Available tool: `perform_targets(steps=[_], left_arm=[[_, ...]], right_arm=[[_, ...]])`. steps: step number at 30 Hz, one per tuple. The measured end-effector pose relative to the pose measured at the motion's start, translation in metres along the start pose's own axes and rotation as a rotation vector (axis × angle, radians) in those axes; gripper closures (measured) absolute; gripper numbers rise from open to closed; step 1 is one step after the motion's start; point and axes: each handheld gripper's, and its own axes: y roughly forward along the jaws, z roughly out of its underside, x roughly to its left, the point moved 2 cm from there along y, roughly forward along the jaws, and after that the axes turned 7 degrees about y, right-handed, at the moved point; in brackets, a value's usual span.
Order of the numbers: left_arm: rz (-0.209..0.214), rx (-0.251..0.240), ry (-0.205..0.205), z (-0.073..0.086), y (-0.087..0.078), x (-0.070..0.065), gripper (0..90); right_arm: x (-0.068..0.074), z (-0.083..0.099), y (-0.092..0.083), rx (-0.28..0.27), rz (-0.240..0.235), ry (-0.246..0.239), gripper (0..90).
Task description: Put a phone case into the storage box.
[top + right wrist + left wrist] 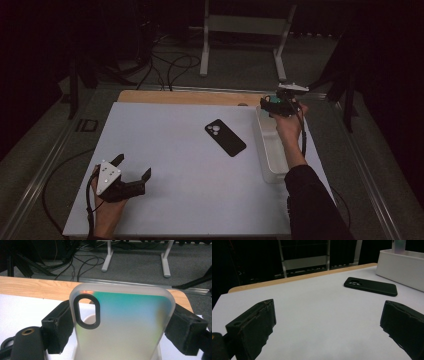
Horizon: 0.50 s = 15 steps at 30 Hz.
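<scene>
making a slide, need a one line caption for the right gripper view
Right gripper holds a translucent teal-tinted phone case upright above the white bin.

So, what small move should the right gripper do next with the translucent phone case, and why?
Probably lower it a little further into the white bin before opening. The right gripper clamps the translucent phone case by its two long edges, upright above the bin's far end, so opening now would likely drop it. The left gripper rests open on the table, and the black phone lies apart.
</scene>
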Motion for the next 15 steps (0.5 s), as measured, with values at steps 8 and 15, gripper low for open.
perform_targets(steps=[8, 15], left_arm=[[0.0, 0.0, -0.001, 0.0, 0.0, 0.0, 1.1], [0.0, -0.002, -0.002, 0.0, 0.0, 0.0, 1.1]], right_arm=[[0.002, 0.005, 0.006, 0.022, 0.013, -0.006, 16.2], [0.0, 0.01, 0.011, 0.046, 0.026, -0.004, 16.2]])
